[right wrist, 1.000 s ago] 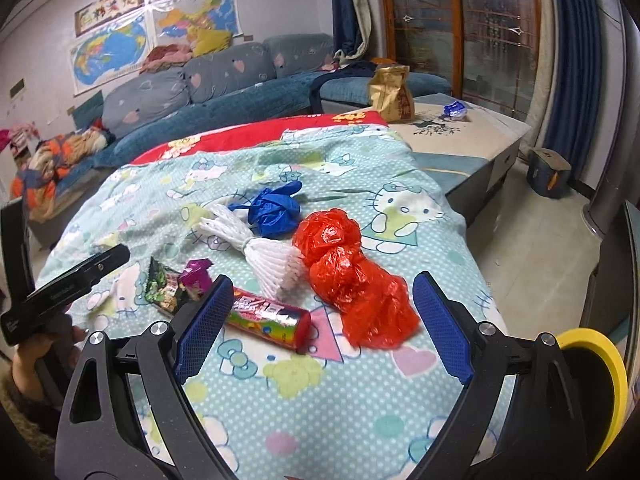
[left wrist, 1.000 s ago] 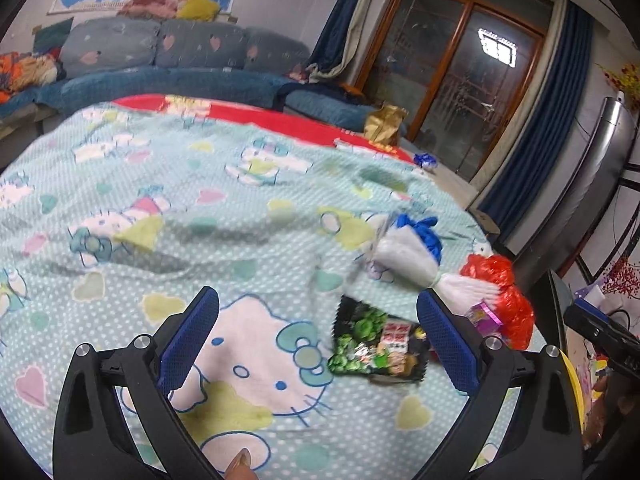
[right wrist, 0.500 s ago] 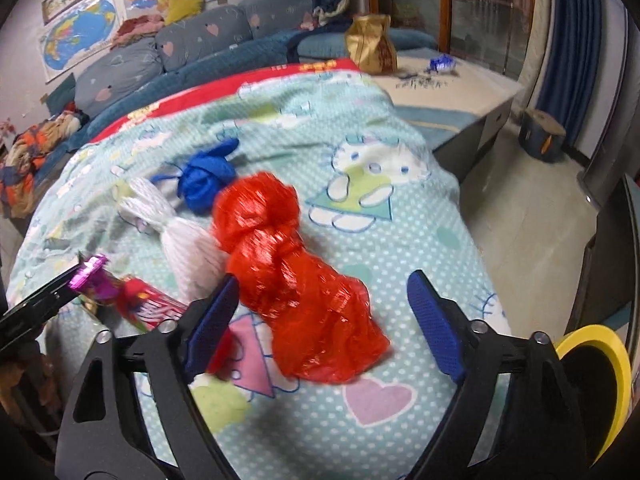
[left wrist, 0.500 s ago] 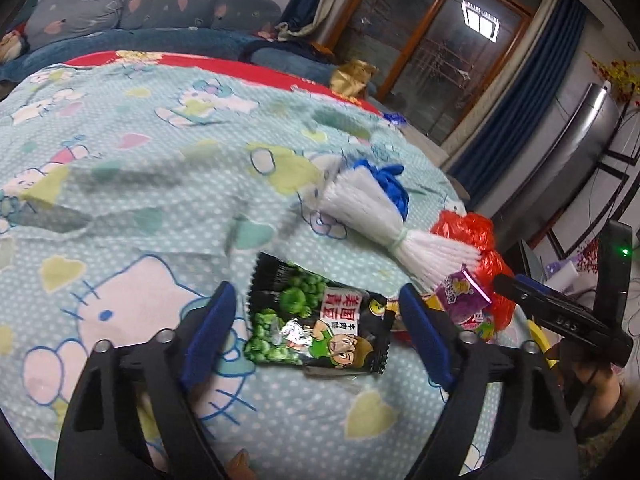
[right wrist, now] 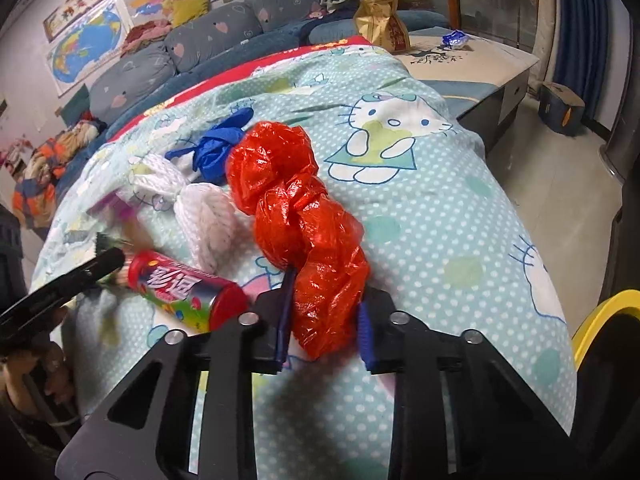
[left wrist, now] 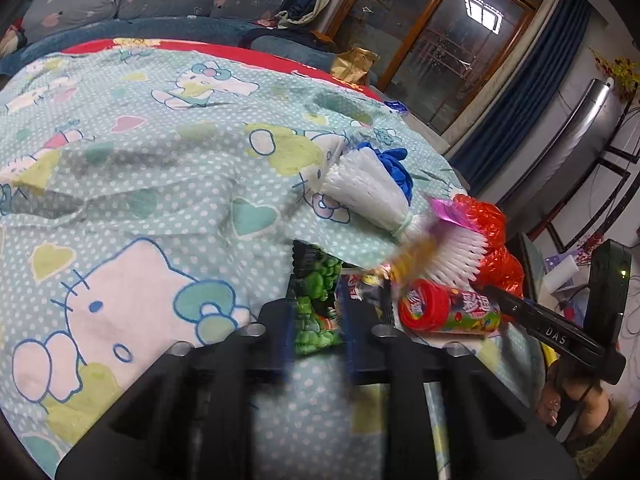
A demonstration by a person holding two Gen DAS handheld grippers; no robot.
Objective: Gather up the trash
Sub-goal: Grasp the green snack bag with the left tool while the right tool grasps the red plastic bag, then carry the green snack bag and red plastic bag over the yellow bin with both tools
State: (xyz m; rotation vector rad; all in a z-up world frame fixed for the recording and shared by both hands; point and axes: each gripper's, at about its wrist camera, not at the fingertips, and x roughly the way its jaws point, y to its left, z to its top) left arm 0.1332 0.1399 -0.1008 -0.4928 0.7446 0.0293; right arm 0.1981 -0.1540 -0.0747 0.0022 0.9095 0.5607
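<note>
Red plastic bag (right wrist: 304, 224) lying crumpled on the cartoon-print bedspread (right wrist: 440, 208), long axis running from the near edge up and slightly left toward the sofa (right wrist: 180, 48). Near end set between the blue pads of the right gripper (right wrist: 324, 332); jaws closing, pads pressed to both sides of the bag. Green snack packet (left wrist: 320, 304) lying flat on the bedspread, near edge caught between the pads of the left gripper (left wrist: 318, 332); jaws closing on it, far end pointing away toward the white foam net (left wrist: 372, 196).

Red candy tube (left wrist: 448, 312) lying on its side just beside the packet, cap end toward the left gripper. Foam net tied at its middle, touching the red bag's left side; blue glove (right wrist: 216, 148) bunched at its far end.

Right-wrist view only: yellow bin rim (right wrist: 600, 320) at the right edge, contents not visible; gold paper bag (right wrist: 380, 24) upright on a low table (right wrist: 480, 60); wall maps (right wrist: 88, 40). Left-wrist view only: snack packet print, glass door (left wrist: 440, 40), a hand (left wrist: 576, 400) beneath the right gripper.
</note>
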